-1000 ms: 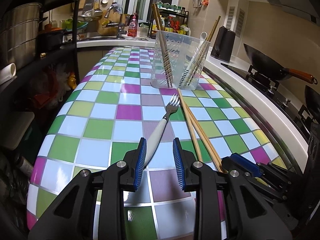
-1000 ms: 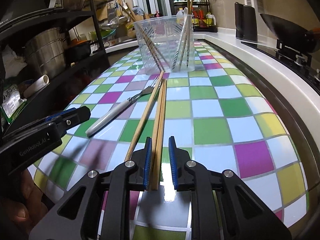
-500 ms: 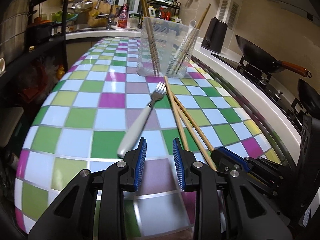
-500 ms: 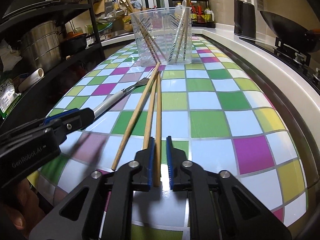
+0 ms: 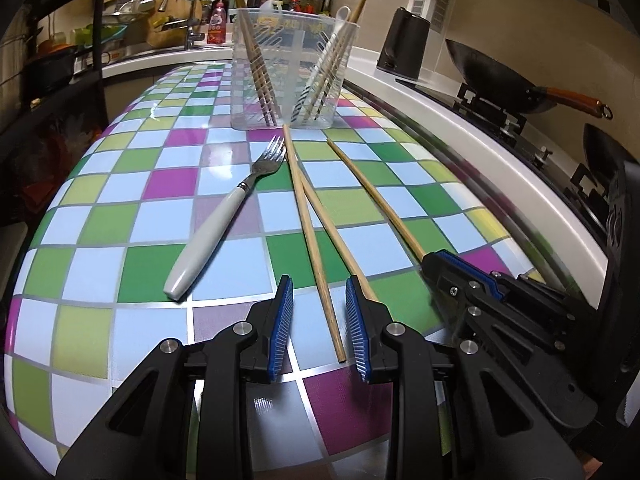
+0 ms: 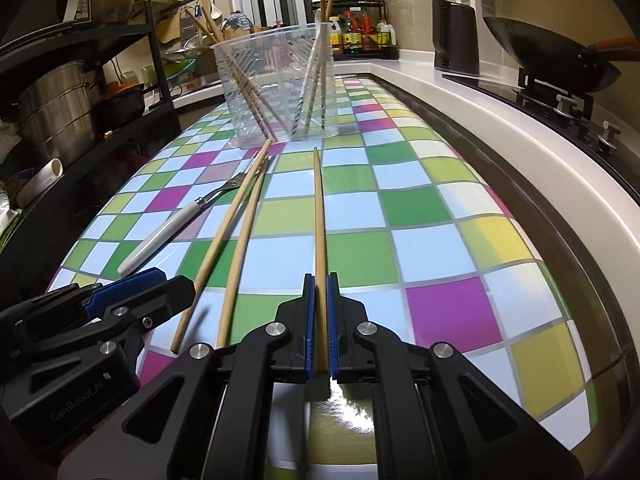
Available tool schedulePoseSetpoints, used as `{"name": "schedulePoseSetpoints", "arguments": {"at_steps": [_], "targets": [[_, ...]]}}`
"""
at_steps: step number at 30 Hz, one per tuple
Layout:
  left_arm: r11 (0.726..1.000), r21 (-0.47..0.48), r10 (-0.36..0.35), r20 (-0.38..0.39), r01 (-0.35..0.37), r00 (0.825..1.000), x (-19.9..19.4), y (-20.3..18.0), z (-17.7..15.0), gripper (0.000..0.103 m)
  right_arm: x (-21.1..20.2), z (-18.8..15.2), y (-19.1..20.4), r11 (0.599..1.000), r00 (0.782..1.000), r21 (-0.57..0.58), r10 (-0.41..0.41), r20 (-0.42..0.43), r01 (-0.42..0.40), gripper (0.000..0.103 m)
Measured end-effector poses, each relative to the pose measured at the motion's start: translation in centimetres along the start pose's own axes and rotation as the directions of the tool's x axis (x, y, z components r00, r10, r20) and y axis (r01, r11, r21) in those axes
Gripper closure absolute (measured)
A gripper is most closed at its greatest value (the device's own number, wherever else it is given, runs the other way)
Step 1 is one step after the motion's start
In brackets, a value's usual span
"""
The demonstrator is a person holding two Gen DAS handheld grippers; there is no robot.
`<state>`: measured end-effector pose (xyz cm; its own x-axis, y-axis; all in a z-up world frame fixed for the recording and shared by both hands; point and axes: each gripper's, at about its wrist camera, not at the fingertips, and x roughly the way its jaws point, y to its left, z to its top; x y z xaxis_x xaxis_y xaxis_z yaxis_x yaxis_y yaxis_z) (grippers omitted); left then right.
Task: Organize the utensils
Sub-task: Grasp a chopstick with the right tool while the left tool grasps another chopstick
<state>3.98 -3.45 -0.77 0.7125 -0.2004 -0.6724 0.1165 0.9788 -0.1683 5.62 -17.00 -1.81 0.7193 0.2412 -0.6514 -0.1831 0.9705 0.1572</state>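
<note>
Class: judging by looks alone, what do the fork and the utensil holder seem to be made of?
Fork: shiny grey tines, likely steel; smooth, glossy white handle, plastic or ceramic, cannot tell which.
Utensil holder: clear plastic, apparently; the chopsticks inside show through its slotted walls.

- The counter (image 5: 100,264) wears a glossy checkered covering of green, light blue, magenta, lilac and yellow squares; a white raised edge (image 5: 472,120) runs along its right side
- A clear plastic utensil holder (image 5: 294,68) stands on it at the far end; chopsticks and a white utensil lean inside
- A fork (image 5: 224,216) with a white handle lies flat on the squares, tines toward the holder, handle end toward the near left
- Two wooden chopsticks (image 5: 310,220) lie on the surface just right of the fork; they cross near their far ends; one far tip reaches the holder's base
</note>
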Motion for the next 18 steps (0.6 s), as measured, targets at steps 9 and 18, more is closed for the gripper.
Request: {"name": "schedulePoseSetpoints", "arguments": {"at_steps": [9, 18], "targets": [[0.996, 0.054, 0.07, -0.01, -0.069, 0.997, 0.3, 0.0, -0.3, 0.096, 0.1, -0.1, -0.1, 1.0, 1.0, 0.008, -0.006, -0.003, 0.006, 0.097], [0.99, 0.012, 0.143, 0.025, -0.143, 0.989, -0.8, 1.8, -1.1, 0.098, 0.0, -0.5, 0.1, 1.0, 1.0, 0.018, -0.024, 0.012, 0.024, 0.097]]}}
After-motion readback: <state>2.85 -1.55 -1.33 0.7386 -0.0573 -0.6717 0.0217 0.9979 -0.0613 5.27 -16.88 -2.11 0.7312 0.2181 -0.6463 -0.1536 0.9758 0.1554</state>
